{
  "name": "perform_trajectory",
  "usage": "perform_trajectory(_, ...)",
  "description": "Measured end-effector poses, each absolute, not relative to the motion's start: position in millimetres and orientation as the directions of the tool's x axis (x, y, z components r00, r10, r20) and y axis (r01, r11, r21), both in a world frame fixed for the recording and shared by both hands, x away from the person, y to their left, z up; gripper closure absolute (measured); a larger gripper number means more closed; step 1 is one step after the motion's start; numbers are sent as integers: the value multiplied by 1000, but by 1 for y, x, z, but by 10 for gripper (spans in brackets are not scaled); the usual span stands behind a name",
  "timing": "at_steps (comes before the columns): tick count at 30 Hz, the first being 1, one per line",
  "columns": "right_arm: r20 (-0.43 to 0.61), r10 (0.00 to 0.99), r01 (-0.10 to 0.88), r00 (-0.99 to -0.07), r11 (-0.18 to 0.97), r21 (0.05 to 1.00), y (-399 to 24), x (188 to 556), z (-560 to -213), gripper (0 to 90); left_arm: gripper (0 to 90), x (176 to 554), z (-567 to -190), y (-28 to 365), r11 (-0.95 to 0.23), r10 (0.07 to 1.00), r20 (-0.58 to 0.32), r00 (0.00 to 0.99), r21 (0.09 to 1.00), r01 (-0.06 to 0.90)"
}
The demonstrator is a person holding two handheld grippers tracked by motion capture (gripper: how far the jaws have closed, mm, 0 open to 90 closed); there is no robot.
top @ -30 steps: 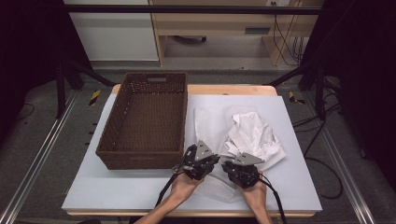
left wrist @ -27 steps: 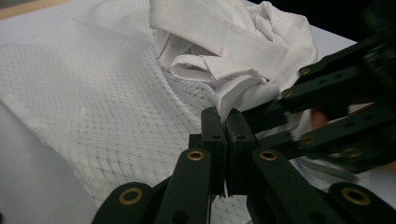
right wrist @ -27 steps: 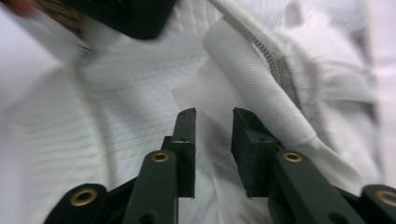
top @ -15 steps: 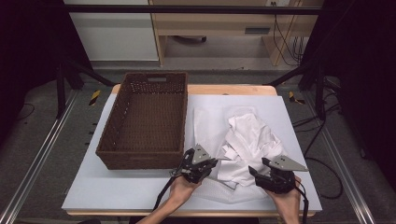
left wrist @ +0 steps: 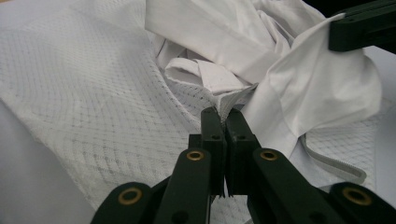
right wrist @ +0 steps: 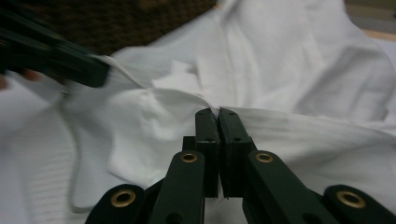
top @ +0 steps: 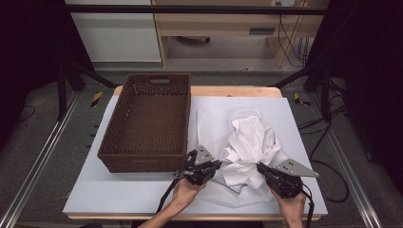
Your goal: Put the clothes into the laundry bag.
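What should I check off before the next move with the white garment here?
1. Left gripper shut on white garment: ok.
2. Right gripper shut on a fold of it, jaws having just closed: ok.
3. Garment spread flat: not ok, bunched.
4. Mesh bag lying flat underneath: ok.
5. Wicker basket empty: ok.
6. Garment clear of the bag's zipper: cannot tell.

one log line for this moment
left gripper: shut on shirt | right gripper: shut on shirt | mesh bag: under shirt | basket: empty
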State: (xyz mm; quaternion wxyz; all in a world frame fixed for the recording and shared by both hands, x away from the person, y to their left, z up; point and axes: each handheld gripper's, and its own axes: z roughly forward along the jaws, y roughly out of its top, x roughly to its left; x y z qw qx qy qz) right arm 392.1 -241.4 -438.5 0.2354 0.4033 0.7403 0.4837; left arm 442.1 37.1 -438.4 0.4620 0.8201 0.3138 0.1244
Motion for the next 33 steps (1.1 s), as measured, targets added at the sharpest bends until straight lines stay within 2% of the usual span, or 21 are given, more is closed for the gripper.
perform_trajectory(3, 43, 752, 327, -658, 234, 916, -223, 388, -434, 877, 876, 442, -434, 37, -357, 631, -101, 770, 843, 403)
perform_trajectory(7, 29, 696, 364, -717, 340, 867, -181, 393, -452, 876, 877, 439, -427, 37, -340, 625, -108, 773, 854, 394)
perform_trajectory(10, -1, 720, 400, -694, 388, 830, -160, 404, -466, 872, 876, 437, -426, 36, -346, 621, -100, 777, 855, 386)
perform_trajectory(17, -41, 792, 444, -610, 384, 809, -148, 428, -481, 841, 876, 436, -435, 39, -373, 624, -90, 776, 838, 398)
perform_trajectory(22, 12, 748, 414, -664, 354, 839, -161, 419, -471, 692, 876, 435, -443, 47, -381, 627, -86, 774, 833, 401)
perform_trajectory(24, 22, 761, 401, -648, 317, 860, -172, 413, -461, 650, 876, 435, -444, 48, -383, 624, -89, 776, 831, 403)
perform_trajectory(28, -21, 834, 368, -552, 266, 891, -205, 409, -442, 463, 876, 435, -444, 50, -395, 624, -79, 778, 827, 400)
perform_trajectory(30, -27, 868, 398, -495, 255, 881, -221, 414, -443, 383, 876, 435, -444, 50, -399, 624, -76, 778, 825, 401)
perform_trajectory(33, -36, 897, 449, -440, 255, 857, -235, 422, -454, 340, 876, 436, -445, 50, -407, 623, -69, 779, 822, 399)
